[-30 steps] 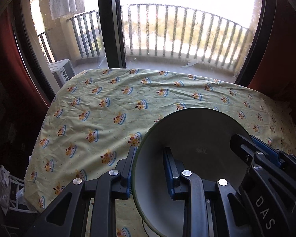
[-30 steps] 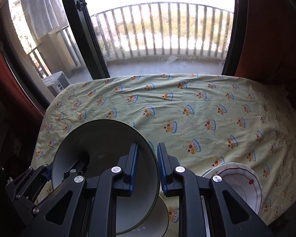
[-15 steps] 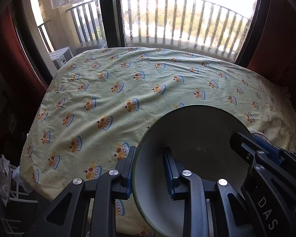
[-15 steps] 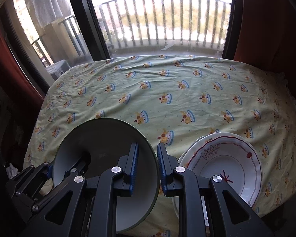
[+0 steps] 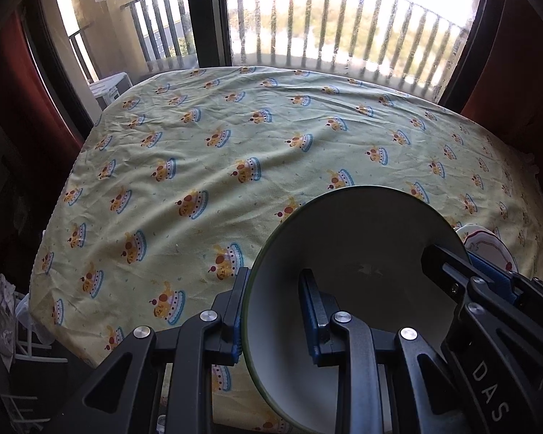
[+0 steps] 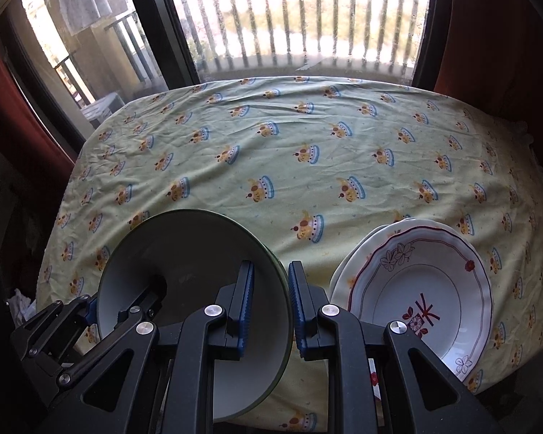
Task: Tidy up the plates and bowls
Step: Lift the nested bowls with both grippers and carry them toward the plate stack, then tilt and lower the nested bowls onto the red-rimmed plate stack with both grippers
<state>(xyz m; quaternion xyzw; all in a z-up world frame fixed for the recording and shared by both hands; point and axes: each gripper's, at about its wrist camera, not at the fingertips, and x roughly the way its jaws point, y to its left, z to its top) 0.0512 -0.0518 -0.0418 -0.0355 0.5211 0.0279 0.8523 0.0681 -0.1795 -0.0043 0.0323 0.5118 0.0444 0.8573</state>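
A white bowl with a green rim (image 5: 358,253) is held tilted above the near edge of the table by both grippers. My left gripper (image 5: 275,311) is shut on its left rim, one finger inside and one outside. My right gripper (image 6: 269,302) is shut on its right rim, and the bowl (image 6: 195,253) fills the lower left of the right wrist view. A stack of white floral plates with red rims (image 6: 423,289) lies on the table at the near right; its edge shows in the left wrist view (image 5: 485,242).
The table has a yellow-green cloth with cake prints (image 6: 307,137). A window with a balcony railing (image 6: 300,29) stands behind its far edge. Red curtains (image 6: 503,36) hang at both sides. A white rack (image 5: 18,325) stands on the floor at left.
Both grippers have lifted and drawn back with the bowl. More of the table shows, and the plate stack has come fully into the right wrist view.
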